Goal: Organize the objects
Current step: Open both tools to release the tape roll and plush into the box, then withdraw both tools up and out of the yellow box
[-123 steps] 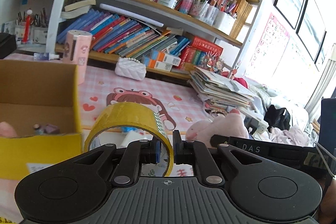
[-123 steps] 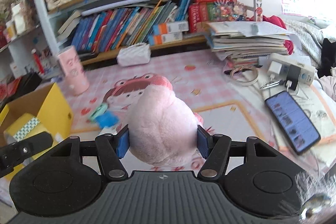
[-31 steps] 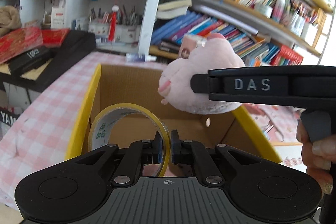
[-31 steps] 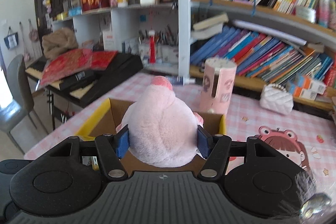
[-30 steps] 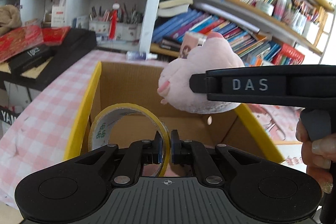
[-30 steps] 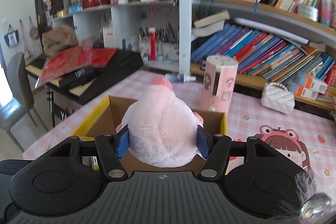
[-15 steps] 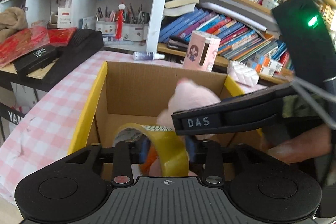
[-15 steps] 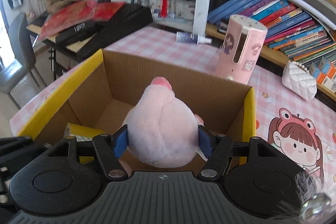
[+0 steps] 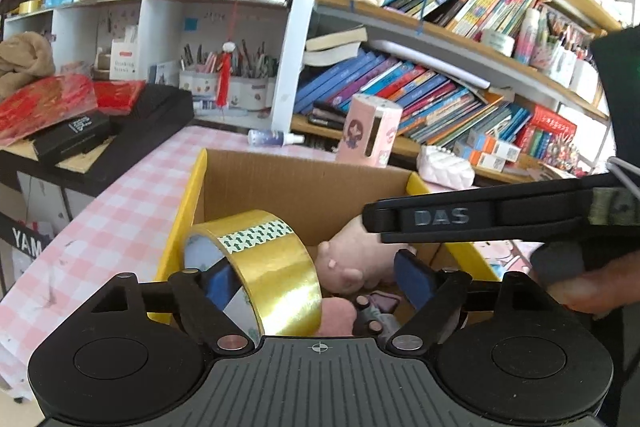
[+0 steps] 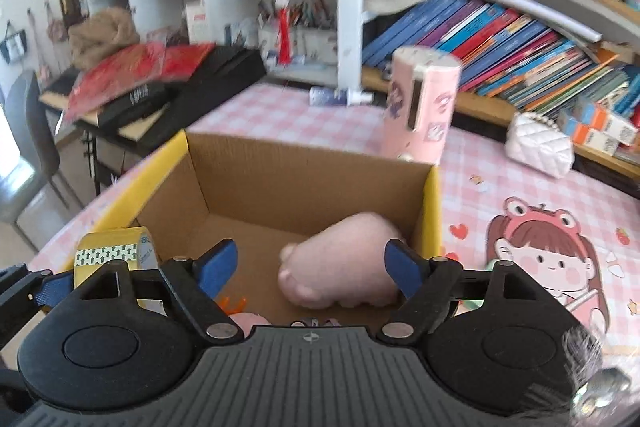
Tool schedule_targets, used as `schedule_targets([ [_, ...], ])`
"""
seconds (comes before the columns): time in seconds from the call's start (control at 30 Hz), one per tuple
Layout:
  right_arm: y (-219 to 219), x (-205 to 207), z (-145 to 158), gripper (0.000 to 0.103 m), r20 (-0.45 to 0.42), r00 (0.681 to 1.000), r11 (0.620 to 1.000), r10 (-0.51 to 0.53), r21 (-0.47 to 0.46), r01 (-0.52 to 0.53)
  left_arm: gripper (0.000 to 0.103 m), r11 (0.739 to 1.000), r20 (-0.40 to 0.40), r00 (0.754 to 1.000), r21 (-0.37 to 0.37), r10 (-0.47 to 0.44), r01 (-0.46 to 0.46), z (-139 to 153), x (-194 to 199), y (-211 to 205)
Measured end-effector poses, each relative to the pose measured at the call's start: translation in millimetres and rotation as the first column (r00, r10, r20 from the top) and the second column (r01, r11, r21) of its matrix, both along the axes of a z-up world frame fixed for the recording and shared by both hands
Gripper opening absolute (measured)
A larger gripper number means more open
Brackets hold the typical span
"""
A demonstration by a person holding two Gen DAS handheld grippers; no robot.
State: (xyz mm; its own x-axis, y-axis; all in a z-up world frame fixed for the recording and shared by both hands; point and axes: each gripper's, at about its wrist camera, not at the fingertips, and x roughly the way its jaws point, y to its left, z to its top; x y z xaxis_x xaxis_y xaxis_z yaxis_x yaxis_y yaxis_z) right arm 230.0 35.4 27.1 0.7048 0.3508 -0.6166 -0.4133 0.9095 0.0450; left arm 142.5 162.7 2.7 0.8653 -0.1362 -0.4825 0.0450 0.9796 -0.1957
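Both grippers spread wide over the cardboard box [image 10: 248, 183]

Right gripper [image 10: 312, 267] and left gripper [image 9: 316, 277] grip nothing; the plush pig [image 10: 344, 267] lies inside the box, likely soft and light, best pinched round its body. The tape roll [image 9: 264, 263], probably stiffer, leans at the box's left wall.

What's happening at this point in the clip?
A person with two handheld grippers is packing things into a yellow cardboard box. The right gripper is open above the pink plush toy, which lies on the box floor. The left gripper is open too, with the yellow tape roll between its fingers.
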Motion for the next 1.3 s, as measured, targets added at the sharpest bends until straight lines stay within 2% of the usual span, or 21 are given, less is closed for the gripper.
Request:
schedule_targets([
  [0.1,-12,-19,10,0.082,0.039,0.998,0.999,-0.039,0.021,0.038,0.095,1.0,0.028,0.999,-0.013,-0.028,0.028,5,-8,1],
  [0.17,-20,-31,14,0.082,0.057,0.996,0.997,-0.069,0.036,0.067,0.099,0.999,0.048,0.997,-0.002,-0.052,0.052,7,-12,0],
  [0.3,-36,-57,19,0.082,0.072,0.988,0.989,-0.139,0.067,0.135,0.099,0.994,0.093,0.992,0.071,-0.086,0.079,12,-23,-9],
  [0.57,-57,-106,25,0.082,0.108,0.969,0.973,-0.223,0.089,0.214,0.099,0.987,0.127,0.982,0.107,-0.137,0.124,20,-48,-22],
  [0.8,-66,-142,20,0.082,0.121,0.96,0.966,-0.254,0.083,0.245,0.1,0.986,0.08,0.992,0.144,-0.094,0.081,22,-82,-18],
  [0.9,-68,-162,14,0.085,0.135,0.955,0.965,-0.263,0.055,0.258,0.1,0.983,0.046,0.995,0.164,-0.086,0.078,17,-96,-12],
  [1.07,-70,-192,1,0.086,0.162,0.945,0.957,-0.285,-0.011,0.29,0.1,0.989,-0.017,0.998,0.139,-0.057,0.059,7,-111,-5],
  [1.3,-76,-225,-8,0.089,0.156,0.936,0.945,-0.316,-0.037,0.326,0.1,0.99,-0.035,0.997,0.121,-0.063,0.067,5,-130,-8],
])
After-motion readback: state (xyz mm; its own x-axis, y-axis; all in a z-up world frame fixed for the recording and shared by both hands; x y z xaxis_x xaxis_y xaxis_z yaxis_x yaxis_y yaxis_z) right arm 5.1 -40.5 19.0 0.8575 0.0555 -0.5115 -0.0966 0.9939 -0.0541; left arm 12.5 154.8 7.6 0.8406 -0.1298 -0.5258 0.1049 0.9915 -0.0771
